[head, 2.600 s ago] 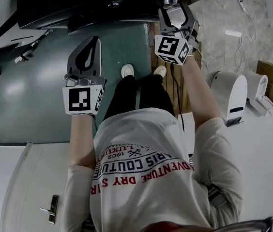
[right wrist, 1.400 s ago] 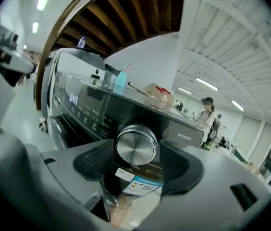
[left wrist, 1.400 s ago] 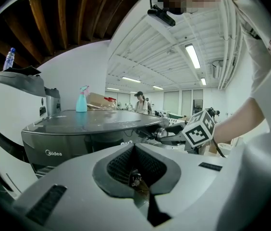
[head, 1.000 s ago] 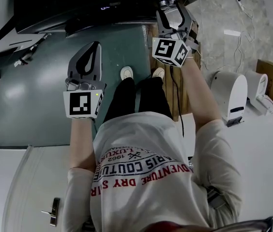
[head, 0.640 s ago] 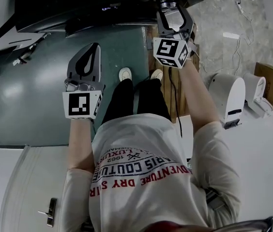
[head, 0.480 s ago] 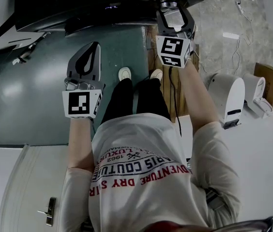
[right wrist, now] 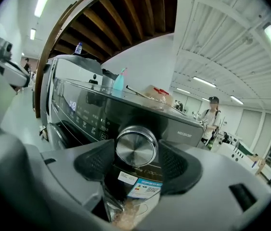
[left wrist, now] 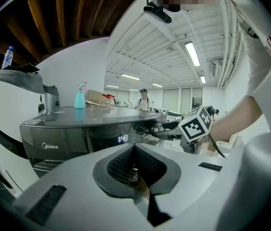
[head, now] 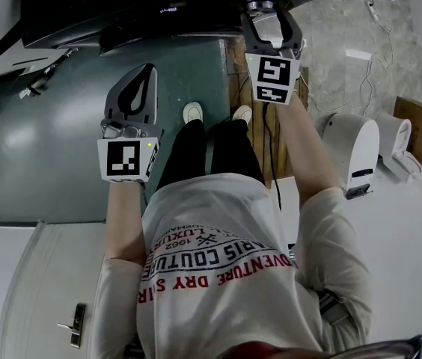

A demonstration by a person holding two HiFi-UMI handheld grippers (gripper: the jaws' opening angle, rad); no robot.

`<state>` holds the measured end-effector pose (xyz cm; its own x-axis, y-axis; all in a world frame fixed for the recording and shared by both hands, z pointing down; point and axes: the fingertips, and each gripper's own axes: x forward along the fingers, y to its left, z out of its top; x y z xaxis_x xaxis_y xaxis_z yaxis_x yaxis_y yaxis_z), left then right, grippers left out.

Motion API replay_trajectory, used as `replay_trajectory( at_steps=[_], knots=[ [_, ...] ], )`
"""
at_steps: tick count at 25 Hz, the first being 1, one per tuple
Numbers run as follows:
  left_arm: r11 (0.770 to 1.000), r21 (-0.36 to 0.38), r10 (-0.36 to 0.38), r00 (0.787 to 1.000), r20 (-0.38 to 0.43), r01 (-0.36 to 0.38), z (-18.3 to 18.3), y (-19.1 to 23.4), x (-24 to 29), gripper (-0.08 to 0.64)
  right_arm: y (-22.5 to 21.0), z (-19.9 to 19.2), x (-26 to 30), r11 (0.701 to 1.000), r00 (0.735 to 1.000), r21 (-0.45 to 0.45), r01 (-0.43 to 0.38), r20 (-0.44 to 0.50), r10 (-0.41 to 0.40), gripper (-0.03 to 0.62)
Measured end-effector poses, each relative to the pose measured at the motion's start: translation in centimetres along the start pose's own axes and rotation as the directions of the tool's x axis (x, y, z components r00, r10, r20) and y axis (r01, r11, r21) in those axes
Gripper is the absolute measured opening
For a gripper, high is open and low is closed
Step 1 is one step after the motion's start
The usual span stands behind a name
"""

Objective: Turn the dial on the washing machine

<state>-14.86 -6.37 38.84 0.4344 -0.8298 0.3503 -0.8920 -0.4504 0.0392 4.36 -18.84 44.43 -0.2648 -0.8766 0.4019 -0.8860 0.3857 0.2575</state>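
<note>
The dark grey washing machine [head: 158, 10] fills the top of the head view. Its round silver dial [right wrist: 136, 146] sits on the control panel, seen in the head view as a small knob [head: 260, 4]. My right gripper [head: 269, 15] is shut on the dial, and the right gripper view shows one black pad pressed on each side of it [right wrist: 136, 150]. My left gripper [head: 132, 96] hangs apart over the green floor, shut on nothing. In its own view the left gripper [left wrist: 134, 150] faces the machine's front [left wrist: 68, 129] and lit display [left wrist: 122, 138].
A blue spray bottle [left wrist: 79, 96] and a few other items stand on top of the machine. White appliances [head: 353, 148] and a cardboard box [head: 420, 122] stand at the right. A wooden board [head: 267, 133] lies under my right arm. A person [right wrist: 212, 112] stands far behind.
My right gripper has rolled about the dial's axis while shut on it, so its marker cube now shows one face square-on. The left gripper has barely moved.
</note>
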Motion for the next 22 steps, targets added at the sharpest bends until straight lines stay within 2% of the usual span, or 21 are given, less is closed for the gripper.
replay_trajectory(
  at_steps=[4, 8, 11, 16, 22],
  knots=[
    [1.000, -0.007, 0.007, 1.000, -0.005, -0.008, -0.2, -0.1, -0.1, 0.015, 0.3, 0.1, -0.6, 0.986, 0.999, -0.159, 0.044, 0.023, -0.041, 0.285],
    [1.000, -0.008, 0.013, 1.000, -0.006, -0.013, -0.2, -0.4, -0.3, 0.015, 0.6, -0.5, -0.4, 0.940, 0.998, -0.335, 0.069, 0.014, -0.068, 0.285],
    [0.999, -0.018, 0.029, 1.000, -0.001, -0.029, -0.1, 0.0, -0.4, 0.015, 0.5, -0.7, -0.2, 0.916, 0.996, -0.393, 0.082, 0.008, -0.085, 0.285],
    [0.999, -0.028, 0.039, 0.999, 0.006, -0.039, 0.0, 0.3, -0.6, 0.015, 0.4, -0.8, 0.0, 0.945, 0.997, -0.320, 0.066, -0.014, -0.074, 0.281],
    [0.998, -0.032, 0.050, 0.999, 0.003, -0.050, -0.2, 0.9, -1.0, 0.015, 0.2, -0.5, 0.0, 0.993, 0.999, -0.112, 0.033, -0.039, -0.037, 0.279]
  ],
)
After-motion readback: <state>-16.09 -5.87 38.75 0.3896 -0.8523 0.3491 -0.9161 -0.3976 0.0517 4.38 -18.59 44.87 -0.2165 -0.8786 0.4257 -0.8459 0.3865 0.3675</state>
